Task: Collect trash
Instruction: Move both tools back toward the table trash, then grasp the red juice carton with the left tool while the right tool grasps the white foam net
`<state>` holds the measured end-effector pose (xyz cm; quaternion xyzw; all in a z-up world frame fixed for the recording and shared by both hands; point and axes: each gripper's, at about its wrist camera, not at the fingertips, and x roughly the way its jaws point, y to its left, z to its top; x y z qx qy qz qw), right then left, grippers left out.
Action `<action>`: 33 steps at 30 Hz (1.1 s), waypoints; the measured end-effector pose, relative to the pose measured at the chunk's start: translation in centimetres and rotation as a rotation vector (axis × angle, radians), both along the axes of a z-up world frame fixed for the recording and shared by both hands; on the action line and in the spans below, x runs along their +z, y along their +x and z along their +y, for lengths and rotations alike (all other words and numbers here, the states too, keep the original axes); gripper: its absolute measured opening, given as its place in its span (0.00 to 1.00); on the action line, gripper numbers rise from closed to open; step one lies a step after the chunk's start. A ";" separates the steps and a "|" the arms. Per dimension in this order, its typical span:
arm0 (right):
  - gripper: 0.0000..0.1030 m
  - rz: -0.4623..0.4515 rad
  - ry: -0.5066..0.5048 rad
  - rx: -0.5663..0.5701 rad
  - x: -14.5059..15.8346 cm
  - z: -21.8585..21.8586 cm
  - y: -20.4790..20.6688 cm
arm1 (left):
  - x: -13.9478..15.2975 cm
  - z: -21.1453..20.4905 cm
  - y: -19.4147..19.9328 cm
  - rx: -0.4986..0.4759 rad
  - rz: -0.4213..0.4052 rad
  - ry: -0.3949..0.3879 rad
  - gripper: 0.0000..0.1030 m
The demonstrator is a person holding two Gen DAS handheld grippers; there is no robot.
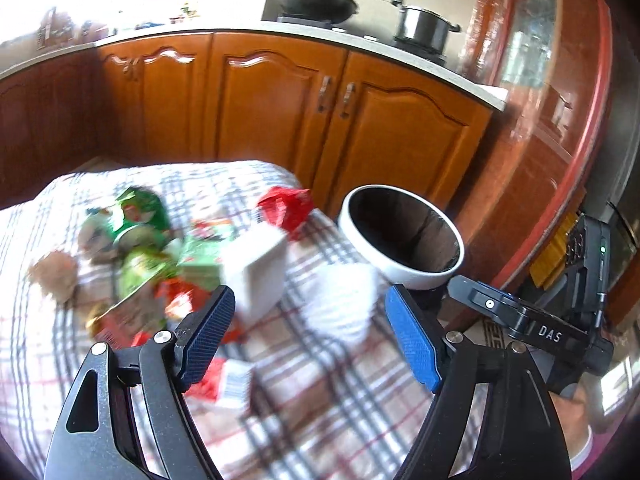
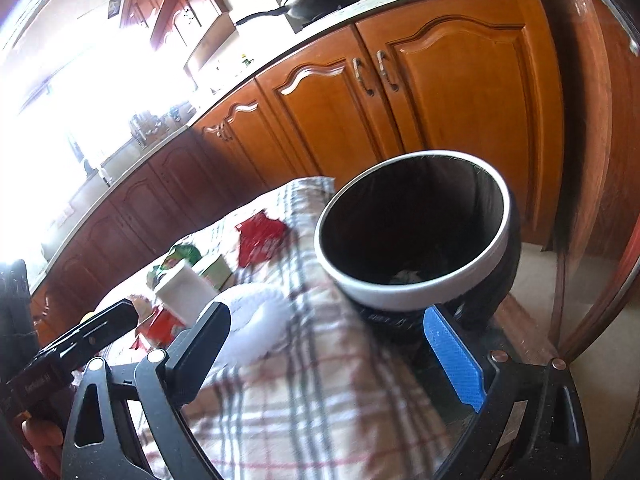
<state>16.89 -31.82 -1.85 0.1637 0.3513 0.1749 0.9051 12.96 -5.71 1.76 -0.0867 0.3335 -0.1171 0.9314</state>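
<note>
A table with a checked cloth (image 1: 328,392) has trash on it. There is a pile of green and red wrappers (image 1: 152,256), a white box (image 1: 256,276), a red wrapper (image 1: 286,208) farther back, and a crumpled white paper (image 1: 344,300) near the table edge. A trash bin (image 2: 416,280) with a white rim and a black bag inside stands just past the edge of the table. Something small and pale lies at its bottom, but it is too blurry to tell what.

The left gripper (image 1: 310,336) hangs over the cloth with its jaws spread wide. Nothing is between them. The white paper and the white box lie just ahead of it. The right gripper (image 2: 332,356) is also spread wide and holds nothing. It points at the bin, over the table edge.

So this looks like the step between two picks: both tools are empty and most of the trash is not yet in the bin.

Next, a gripper likely needs to go down over one piece, perhaps the white paper, squeeze it gently, and carry it over the bin. The paper is soft, so the pinch must catch enough of it.
</note>
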 end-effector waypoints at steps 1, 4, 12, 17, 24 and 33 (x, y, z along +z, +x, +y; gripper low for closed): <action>0.96 0.002 0.000 0.005 -0.1 0.3 -0.1 | -0.2 0.4 -0.3 0.012 0.003 0.000 0.77; 0.96 0.008 0.000 0.027 -0.5 1.5 -0.7 | -0.7 1.8 -1.2 0.054 0.014 0.004 0.77; 0.96 0.010 -0.004 0.084 -0.9 4.1 -1.5 | -2.1 5.3 -3.1 0.176 0.073 -0.030 0.78; 0.96 0.013 -0.007 0.117 -1.2 5.4 -1.4 | -3.3 5.9 -3.5 0.197 0.132 -0.067 0.79; 0.95 0.025 -0.029 0.142 -1.8 6.5 -0.8 | -4.7 5.4 -1.0 0.218 0.213 -0.112 0.82; 0.95 0.036 -0.024 0.136 -1.9 6.3 0.1 | -7.4 3.6 1.4 0.243 0.291 -0.020 0.79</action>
